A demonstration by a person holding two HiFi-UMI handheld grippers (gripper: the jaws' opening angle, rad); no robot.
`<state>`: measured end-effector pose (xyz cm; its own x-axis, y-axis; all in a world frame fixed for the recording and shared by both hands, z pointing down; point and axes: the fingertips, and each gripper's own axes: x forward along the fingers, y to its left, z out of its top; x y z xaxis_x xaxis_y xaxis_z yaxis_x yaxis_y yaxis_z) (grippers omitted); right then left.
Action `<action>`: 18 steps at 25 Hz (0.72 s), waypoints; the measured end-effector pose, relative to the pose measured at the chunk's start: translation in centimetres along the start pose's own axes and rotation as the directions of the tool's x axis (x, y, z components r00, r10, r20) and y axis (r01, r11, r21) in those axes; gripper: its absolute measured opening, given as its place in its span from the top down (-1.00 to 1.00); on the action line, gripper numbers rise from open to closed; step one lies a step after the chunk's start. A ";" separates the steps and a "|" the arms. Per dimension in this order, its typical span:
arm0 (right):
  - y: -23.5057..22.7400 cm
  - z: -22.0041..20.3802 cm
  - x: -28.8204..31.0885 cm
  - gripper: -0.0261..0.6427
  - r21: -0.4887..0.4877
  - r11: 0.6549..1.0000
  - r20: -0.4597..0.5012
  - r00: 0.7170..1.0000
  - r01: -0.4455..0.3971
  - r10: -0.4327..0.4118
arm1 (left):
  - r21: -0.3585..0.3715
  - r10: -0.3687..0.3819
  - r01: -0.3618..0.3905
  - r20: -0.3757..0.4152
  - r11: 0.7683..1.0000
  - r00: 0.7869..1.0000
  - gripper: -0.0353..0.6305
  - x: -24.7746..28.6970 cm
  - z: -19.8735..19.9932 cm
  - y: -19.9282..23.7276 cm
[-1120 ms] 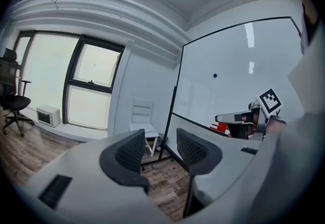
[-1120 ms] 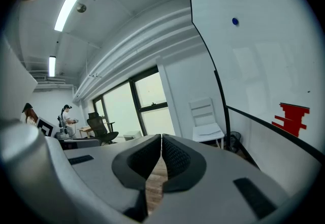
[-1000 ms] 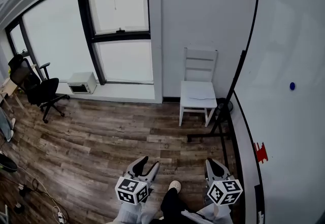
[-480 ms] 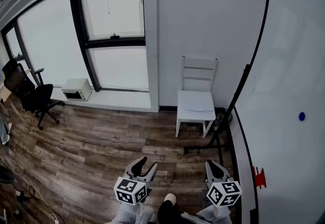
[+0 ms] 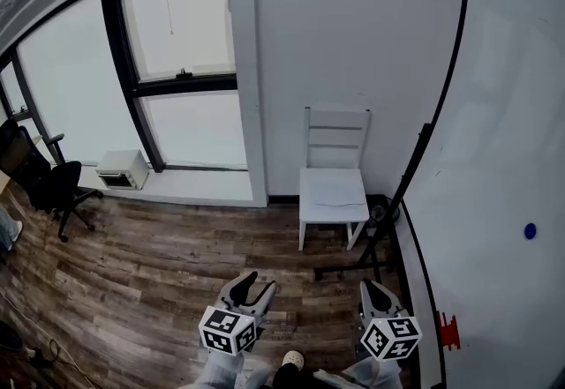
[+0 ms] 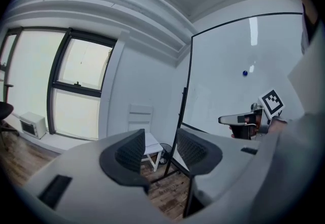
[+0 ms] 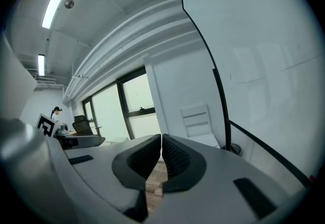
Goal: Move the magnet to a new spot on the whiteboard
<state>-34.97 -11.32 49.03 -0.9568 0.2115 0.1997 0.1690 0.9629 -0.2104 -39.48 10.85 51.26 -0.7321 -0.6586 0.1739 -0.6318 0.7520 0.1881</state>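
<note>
Progress: nil, judging by the layout. The magnet (image 5: 530, 231), a small blue dot, sits on the whiteboard (image 5: 494, 114) around mid-height near the right edge of the head view, untouched and well apart from both grippers. Left to do, as I read it: close the distance, raise one gripper to it, grab, pull it off, set it elsewhere on the board, let go. Pose: the left gripper (image 5: 253, 284) is low at the bottom of the head view, held out in front of the body, aimed roughly level toward the far wall and the white chair (image 5: 334, 189). Its jaws are wide apart with nothing in them; only floor and chair show through the gap. The right gripper (image 5: 376, 292) is beside it, nearer the board's lower frame, same roughly level aim, jaws pressed together and empty. In the right gripper view the magnet sits high above the jaw line, so that hand likely needs a good lift plus a turn toward the board, and its jaws must open first. A red clip-like item (image 5: 450, 332) on the board's lower edge is near the right gripper; can't tell what it is.
</note>
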 end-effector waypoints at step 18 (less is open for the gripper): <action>-5.7 1.2 4.9 0.83 -0.002 0.994 0.022 0.994 0.110 -0.110 | -0.002 -0.120 0.120 -0.005 0.993 0.993 0.32 10.7 0.4 1.4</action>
<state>-40.93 -15.93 50.03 -0.9745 0.1002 0.2007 0.0627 0.9807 -0.1851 -48.29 4.85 52.99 -0.6493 -0.7445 0.1553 -0.7150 0.6671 0.2091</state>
